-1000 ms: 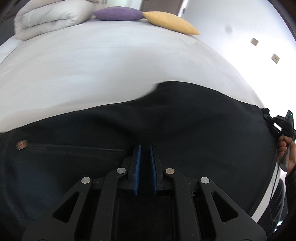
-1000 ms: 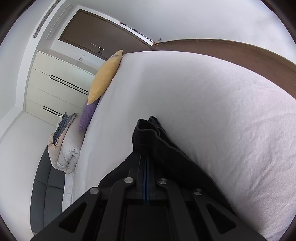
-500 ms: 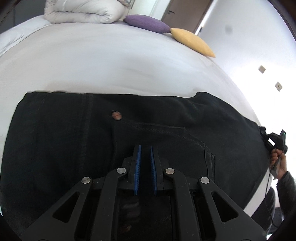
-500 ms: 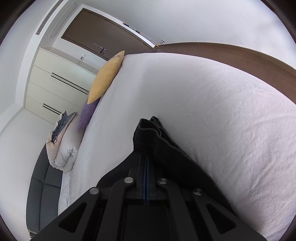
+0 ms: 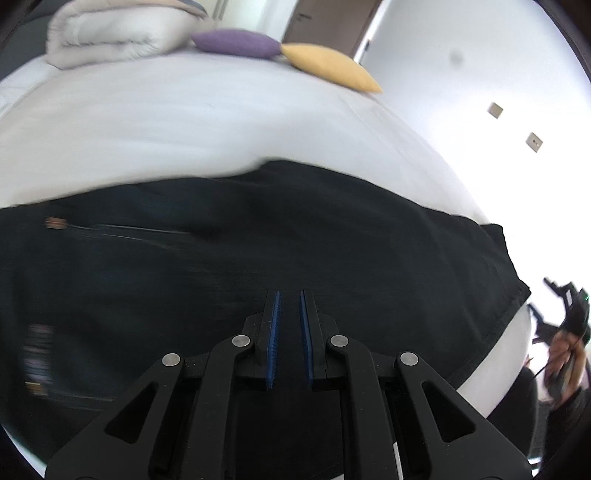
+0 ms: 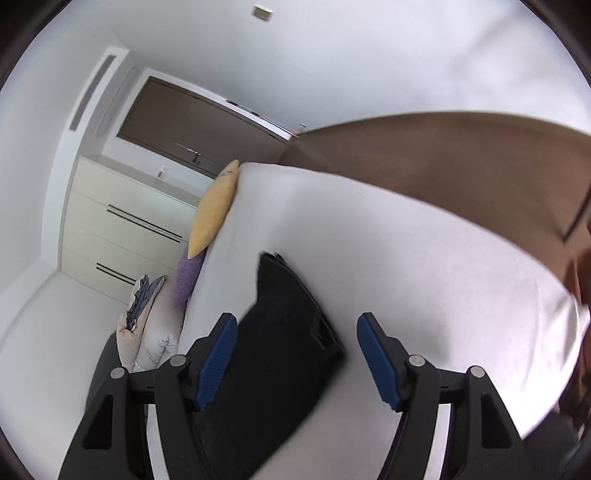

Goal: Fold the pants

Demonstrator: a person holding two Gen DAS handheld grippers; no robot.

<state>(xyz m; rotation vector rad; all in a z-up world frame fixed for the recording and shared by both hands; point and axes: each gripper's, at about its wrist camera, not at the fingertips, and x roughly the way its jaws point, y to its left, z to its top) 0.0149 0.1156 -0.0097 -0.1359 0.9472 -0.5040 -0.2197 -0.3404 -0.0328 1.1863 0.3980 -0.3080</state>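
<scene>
The black pants lie flat across the white bed, with a small copper button at the left. My left gripper hovers close over the pants, its blue pads a narrow gap apart with nothing seen between them. In the right wrist view the pants' end lies on the bed. My right gripper is wide open above it and holds nothing.
A purple pillow, a yellow pillow and a folded white duvet lie at the bed's far end. White drawers and a brown door stand beyond. The other hand-held gripper shows at right.
My right gripper has opened and let go of the pants' end, lifting back from it. The left gripper's view has swung over the pants; its jaws look the same.
</scene>
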